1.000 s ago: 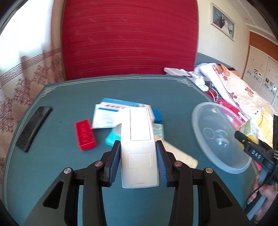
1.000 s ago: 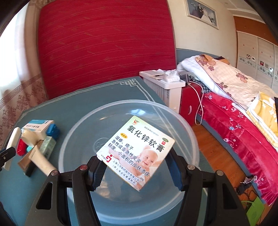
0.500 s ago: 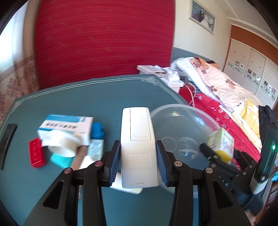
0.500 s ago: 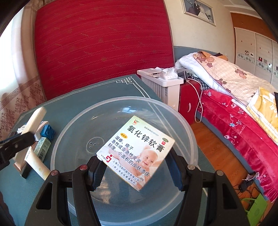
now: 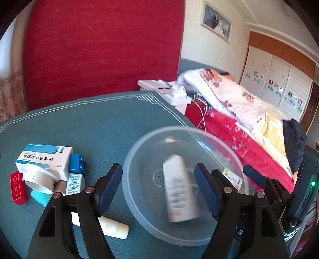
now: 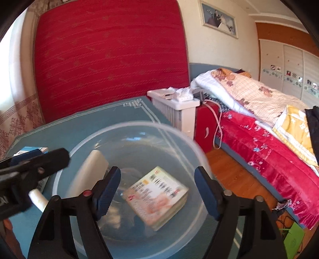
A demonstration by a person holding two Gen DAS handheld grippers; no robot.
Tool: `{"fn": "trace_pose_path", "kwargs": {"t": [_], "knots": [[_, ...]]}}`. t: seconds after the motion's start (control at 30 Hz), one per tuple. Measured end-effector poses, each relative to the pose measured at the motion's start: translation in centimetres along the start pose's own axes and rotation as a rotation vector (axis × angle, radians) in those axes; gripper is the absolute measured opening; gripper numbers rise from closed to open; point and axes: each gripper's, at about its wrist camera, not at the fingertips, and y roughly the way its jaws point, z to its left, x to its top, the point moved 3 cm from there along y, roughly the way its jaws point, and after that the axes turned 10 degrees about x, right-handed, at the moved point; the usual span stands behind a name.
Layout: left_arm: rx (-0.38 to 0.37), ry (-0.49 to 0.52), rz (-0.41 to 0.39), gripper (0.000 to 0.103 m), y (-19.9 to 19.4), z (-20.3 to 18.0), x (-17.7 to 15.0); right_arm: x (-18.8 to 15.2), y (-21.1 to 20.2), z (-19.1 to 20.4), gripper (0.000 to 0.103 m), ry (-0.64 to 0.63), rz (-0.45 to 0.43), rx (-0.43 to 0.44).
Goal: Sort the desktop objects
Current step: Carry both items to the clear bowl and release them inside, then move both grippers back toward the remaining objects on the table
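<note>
Left of the clear plastic bowl [image 5: 235,159] on the teal table mat [image 5: 99,123]: red block [image 5: 18,187], medicine box [image 5: 43,159], blue block [image 5: 76,163]. Left gripper [image 5: 158,189] jaws just opened, nothing gripped; white remote [image 5: 179,191], blurred, lies in the bowl. Right gripper [image 6: 157,191] jaws likewise just opened, empty; ointment box [image 6: 157,195] sits in the bowl.

A lived-in home bedroom.
A bed [image 6: 259,111] with floral quilt, wardrobe doors [image 5: 279,83], a framed photo [image 6: 218,17] and patterned curtain [image 6: 18,117] show it.
</note>
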Motion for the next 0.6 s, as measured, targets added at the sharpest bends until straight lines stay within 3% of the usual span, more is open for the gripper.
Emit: {"fn": "trace_pose_path", "kwargs": {"t": [0.47,0.6], "knots": [[0.141,-0.008,-0.017,0.078,-1.5,3.6,0.0,-0.2,-0.4,1.0,0.08,0.0,-0.031,0.06],[0.198,-0.011,-0.043,0.084,-2.4,5.2,-0.2,-0.3,-0.7,1.6,0.08,-0.017,-0.046,0.088]]}}
